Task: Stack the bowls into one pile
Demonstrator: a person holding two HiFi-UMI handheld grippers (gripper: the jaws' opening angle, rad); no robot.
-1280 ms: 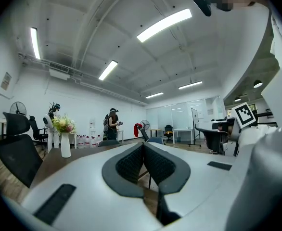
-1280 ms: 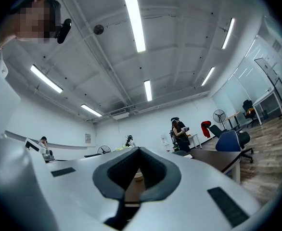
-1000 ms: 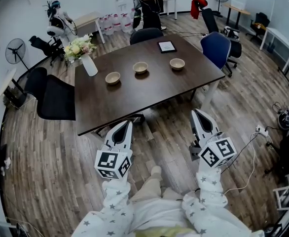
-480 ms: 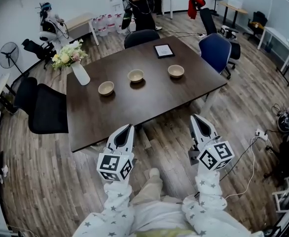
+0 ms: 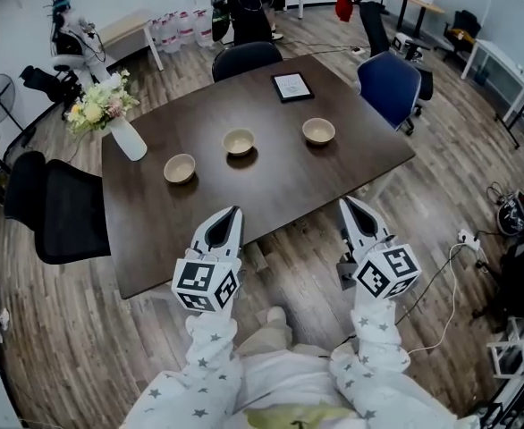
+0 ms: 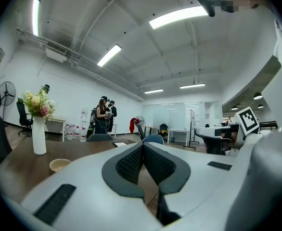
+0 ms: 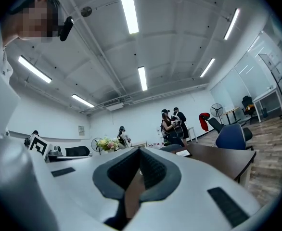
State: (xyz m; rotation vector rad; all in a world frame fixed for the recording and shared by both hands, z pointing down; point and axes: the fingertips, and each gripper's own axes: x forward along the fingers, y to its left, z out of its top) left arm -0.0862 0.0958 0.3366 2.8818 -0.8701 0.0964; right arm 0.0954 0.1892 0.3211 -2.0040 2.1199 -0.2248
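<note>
The three bowls [image 5: 239, 141] sit in a row on the table [image 5: 271, 186] in the middle of the frame, so the left gripper [image 5: 232, 216] and right gripper [image 5: 350, 207], jaws squeezed together and empty, must come closer and open wide first.

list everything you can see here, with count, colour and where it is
bowls: three, tan, apart in a row on the table
table: one, dark brown, centre
vase: one, white, holds flowers, table's left corner
tablet: one, dark frame, table's far end
blue chair: one, table's right side
dark chairs: two, left and far sides
people: two, dark clothes, far end of room
left gripper: white, shut, empty, near table edge
right gripper: white, shut, empty, near table edge
sleeves: two, white with stars, bottom
</note>
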